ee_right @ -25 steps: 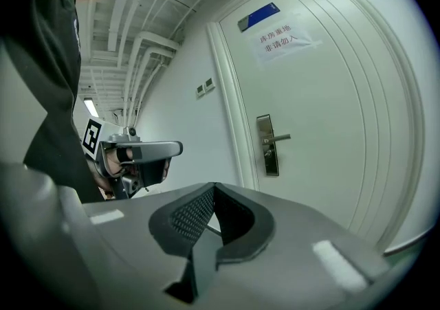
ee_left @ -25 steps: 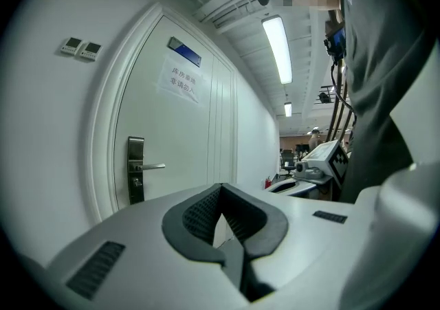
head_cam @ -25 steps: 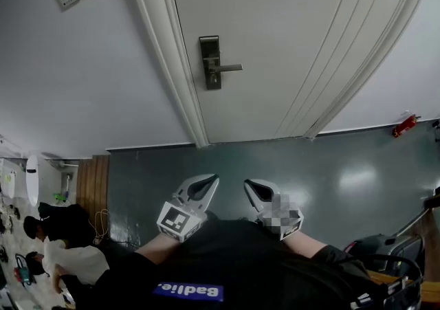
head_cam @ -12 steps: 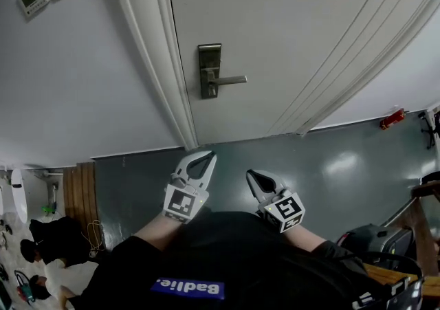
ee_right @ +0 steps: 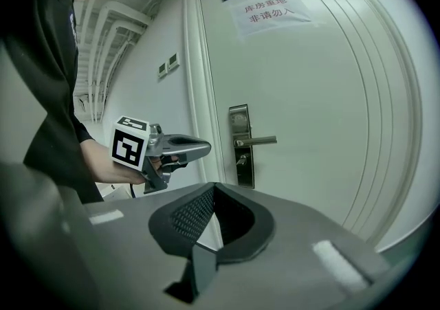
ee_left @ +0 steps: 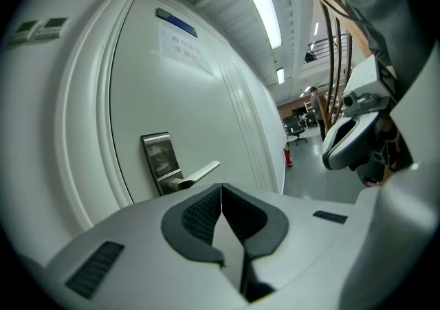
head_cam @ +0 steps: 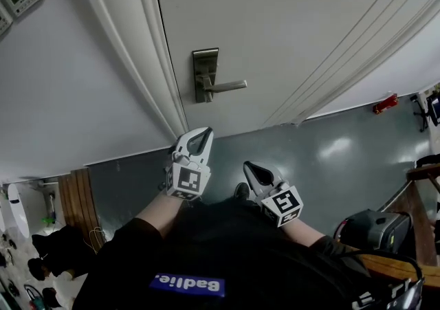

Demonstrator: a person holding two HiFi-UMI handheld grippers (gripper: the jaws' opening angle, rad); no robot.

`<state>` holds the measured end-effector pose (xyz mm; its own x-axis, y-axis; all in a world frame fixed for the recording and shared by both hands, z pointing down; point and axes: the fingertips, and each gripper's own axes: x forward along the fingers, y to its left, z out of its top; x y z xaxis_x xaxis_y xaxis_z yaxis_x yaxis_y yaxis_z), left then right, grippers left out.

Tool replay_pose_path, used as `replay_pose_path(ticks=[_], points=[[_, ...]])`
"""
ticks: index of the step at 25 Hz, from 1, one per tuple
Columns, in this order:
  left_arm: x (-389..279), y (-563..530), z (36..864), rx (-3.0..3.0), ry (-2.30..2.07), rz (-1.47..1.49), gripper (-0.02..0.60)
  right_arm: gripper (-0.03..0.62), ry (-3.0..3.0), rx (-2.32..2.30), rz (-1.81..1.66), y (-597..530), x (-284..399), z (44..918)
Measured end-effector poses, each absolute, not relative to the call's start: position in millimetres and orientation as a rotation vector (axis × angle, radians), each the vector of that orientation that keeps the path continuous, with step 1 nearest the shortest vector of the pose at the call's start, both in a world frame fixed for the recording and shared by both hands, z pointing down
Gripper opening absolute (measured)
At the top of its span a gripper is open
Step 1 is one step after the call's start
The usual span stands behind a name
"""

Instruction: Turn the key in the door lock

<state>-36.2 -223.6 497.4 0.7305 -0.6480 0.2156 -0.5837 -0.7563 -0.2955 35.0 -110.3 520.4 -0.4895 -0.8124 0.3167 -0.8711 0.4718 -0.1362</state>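
A person stands facing a white door [head_cam: 275, 27], a gripper in each hand, neither touching the lock. The left gripper [head_cam: 204, 131] has its jaws pressed together on nothing. The right gripper [head_cam: 248, 165] is likewise closed and empty, its dark pads meeting at the tips.

The lock plate [head_cam: 204, 75] is a tall metal strip, long axis upright, set near the door's edge by the frame [head_cam: 161, 75]. Its handle [head_cam: 230, 86] runs level across the door, away from that frame. From the right gripper view, what appears to be the key [ee_right: 240, 159] sits in the plate just below the handle, small and hard to make out. The left gripper view does not show it.

The lock lies ahead of both tools and higher than their tips. The left gripper is held further forward, nearly in line with the plate, while the right gripper sits behind it and off to the side away from the frame. By position the left gripper looks better placed to reach the key. Either tool would first have to open its jaws, then rise and go forward under the handle.
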Motion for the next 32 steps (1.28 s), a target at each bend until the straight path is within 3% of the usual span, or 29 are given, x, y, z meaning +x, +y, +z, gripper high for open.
replay_pose_path(ticks=[7,11,16,24,32], points=[[-16,-267,518,-2.589,1.076,-0.64,0.009,0.002,-2.529,1.406,0.409,-126,73,518],[-6,-287,539,-2.513,1.112,-0.777,0.104,0.002,-2.541,1.38,0.419,-132,92,521],[0,-310,565,-2.36,1.122,-0.961,0.127,0.002,-2.546,1.328,0.435,-135,105,527],[1,-346,597,-2.16,1.191,-1.159,0.13,0.002,-2.495,1.285,0.476,-130,128,544],[0,-369,598,-2.115,1.343,-1.161,0.129,0.001,-2.47,1.264,0.485,-129,147,550]])
